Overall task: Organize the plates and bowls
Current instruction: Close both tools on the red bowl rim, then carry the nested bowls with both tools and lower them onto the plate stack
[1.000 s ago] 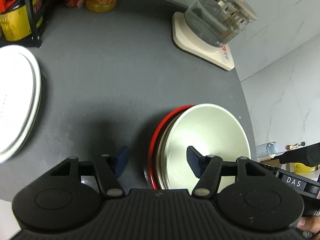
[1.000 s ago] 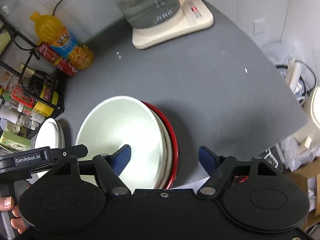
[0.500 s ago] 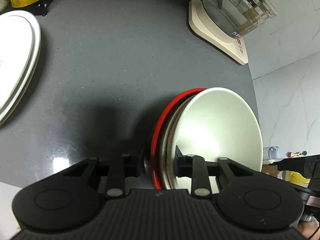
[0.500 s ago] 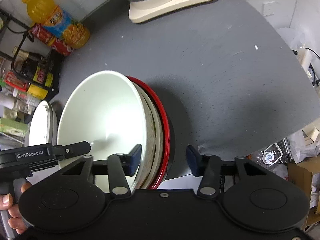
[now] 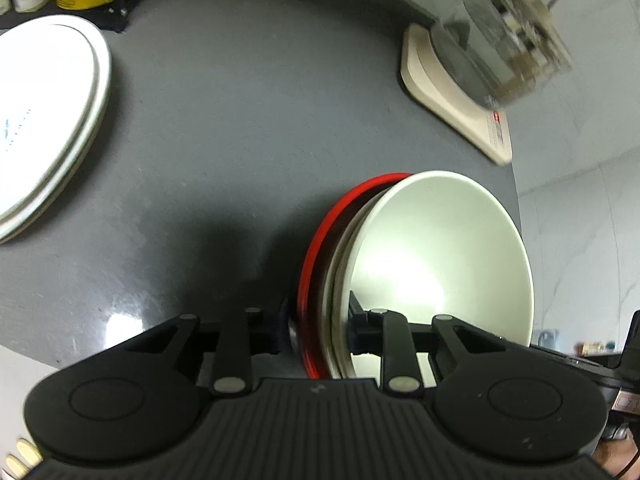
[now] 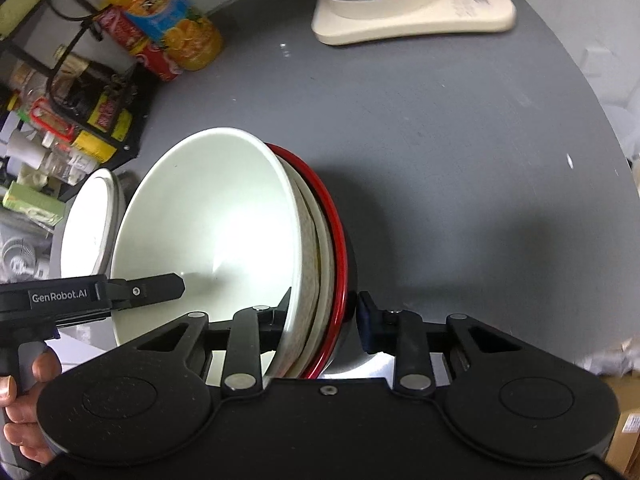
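A stack of bowls sits tilted over the grey table: a white bowl [image 5: 440, 264] [image 6: 208, 216] nested in a cream one, inside a red-rimmed bowl [image 5: 316, 256] [image 6: 334, 240]. My left gripper [image 5: 318, 332] is shut on the stack's near rim, one finger inside the white bowl and one outside the red bowl. My right gripper [image 6: 324, 318] is shut on the opposite rim in the same way. In the right wrist view the left gripper [image 6: 152, 286] reaches into the white bowl. A pile of white plates [image 5: 40, 120] [image 6: 88, 220] lies to the left.
A glass kettle on a cream base [image 5: 472, 92] [image 6: 412, 12] stands at the back. An orange juice bottle [image 6: 160, 20], a red can [image 6: 136, 46] and a black rack of bottles [image 6: 68, 112] line the far side. The table's curved edge [image 6: 592, 208] runs close by.
Both grippers moved in from open around the stack's rim and closed on it from opposite sides. The stack now looks tipped compared with before.
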A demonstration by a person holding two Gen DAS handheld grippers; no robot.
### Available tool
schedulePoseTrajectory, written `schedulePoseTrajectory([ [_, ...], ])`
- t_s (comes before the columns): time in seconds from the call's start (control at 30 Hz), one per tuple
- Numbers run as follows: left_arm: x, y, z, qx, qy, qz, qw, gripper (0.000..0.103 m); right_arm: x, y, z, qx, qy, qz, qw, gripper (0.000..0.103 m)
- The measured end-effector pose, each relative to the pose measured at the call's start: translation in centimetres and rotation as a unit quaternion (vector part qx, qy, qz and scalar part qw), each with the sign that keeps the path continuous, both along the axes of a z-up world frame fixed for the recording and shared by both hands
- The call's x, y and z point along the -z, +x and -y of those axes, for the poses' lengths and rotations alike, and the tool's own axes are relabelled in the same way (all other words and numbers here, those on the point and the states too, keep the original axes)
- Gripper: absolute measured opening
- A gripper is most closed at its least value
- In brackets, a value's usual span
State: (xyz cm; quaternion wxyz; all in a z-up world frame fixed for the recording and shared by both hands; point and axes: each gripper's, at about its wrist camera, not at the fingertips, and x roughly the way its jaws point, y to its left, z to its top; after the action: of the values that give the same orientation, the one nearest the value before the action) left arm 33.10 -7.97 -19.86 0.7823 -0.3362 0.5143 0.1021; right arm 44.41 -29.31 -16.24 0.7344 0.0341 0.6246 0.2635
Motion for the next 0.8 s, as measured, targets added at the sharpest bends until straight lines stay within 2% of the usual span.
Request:
schedulePoseTrajectory([
  [0.47, -4.1, -1.9, -4.5, -0.100, 0.037, 0.012, 0.9943, 0.026, -2.7, 2.2, -7.0, -0.091, 0.045, 0.012, 0.995, 0.029],
  [0.8, -5.9, -3.3, -7.7, -0.151, 0.043, 0.027, 0.9872, 0.026, -3.9, 3.1, -11.1, -0.142, 0.058, 0.028, 0.988, 0.029],
])
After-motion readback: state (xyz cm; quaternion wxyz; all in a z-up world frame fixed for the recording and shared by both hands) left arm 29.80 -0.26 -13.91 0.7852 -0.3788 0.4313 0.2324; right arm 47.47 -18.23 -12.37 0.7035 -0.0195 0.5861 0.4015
